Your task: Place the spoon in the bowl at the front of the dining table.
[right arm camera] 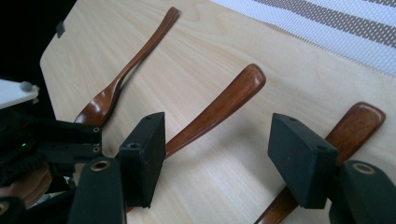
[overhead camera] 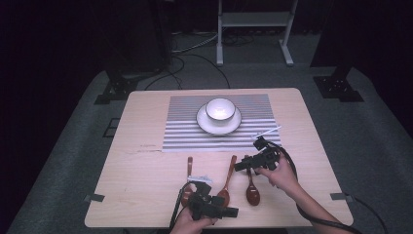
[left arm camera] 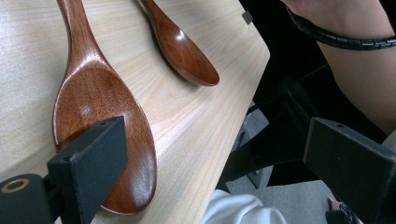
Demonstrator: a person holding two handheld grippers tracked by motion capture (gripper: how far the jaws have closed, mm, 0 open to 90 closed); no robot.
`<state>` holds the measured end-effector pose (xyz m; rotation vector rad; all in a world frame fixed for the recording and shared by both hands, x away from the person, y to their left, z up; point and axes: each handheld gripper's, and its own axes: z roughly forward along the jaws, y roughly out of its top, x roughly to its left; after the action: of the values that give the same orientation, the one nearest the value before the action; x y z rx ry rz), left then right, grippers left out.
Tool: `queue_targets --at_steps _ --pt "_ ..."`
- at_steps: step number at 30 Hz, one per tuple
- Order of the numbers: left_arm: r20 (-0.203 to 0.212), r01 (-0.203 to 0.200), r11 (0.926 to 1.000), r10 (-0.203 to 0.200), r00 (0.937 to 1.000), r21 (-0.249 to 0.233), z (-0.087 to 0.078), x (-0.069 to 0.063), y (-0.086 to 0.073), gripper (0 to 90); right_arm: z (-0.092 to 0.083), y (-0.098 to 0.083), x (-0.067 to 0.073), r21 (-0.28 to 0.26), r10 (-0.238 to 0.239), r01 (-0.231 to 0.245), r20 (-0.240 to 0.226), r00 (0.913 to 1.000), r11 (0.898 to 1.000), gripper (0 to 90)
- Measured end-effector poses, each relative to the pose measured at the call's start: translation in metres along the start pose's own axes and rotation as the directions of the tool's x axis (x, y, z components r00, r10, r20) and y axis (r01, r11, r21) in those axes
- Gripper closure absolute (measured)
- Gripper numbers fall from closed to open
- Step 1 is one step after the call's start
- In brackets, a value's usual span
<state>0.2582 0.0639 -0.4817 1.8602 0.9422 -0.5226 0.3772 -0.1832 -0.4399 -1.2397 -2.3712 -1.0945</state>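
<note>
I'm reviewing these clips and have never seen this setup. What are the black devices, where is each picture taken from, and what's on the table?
A person holds a hand-operated two-jaw gripper in each hand; there is no robot arm. The high view looks down on the wooden table. The left gripper is at the near edge, the right gripper farther in. The other two pictures come from cameras riding on each gripper, looking along its black jaws. On the table lie three wooden spoons: left spoon, middle spoon and right spoon. Farther back, a white bowl sits on a plate on a striped mat. Both grippers are open, holding nothing.
</note>
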Motion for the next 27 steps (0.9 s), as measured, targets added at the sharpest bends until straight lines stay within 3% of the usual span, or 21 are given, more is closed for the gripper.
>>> queue_targets --at_steps 11,16,27 --pt "0.0 -0.004 1.0 0.004 1.0 0.002 0.0 0.0 0.0 5.2 0.02 0.019 -0.001 0.044 -0.012 0.009 0.057 0.9983 0.999 46.4" --pt "-0.001 -0.001 1.0 0.001 1.0 0.003 0.0 0.0 0.0 5.2 0.028 0.022 -0.001 0.049 0.001 -0.005 0.073 0.9973 0.999 58.2" --pt "0.007 0.014 0.9999 -0.014 0.9999 -0.001 -0.001 0.001 0.0 5.2 0.024 0.024 -0.002 0.01 0.046 -0.047 0.023 0.9987 0.999 66.9"
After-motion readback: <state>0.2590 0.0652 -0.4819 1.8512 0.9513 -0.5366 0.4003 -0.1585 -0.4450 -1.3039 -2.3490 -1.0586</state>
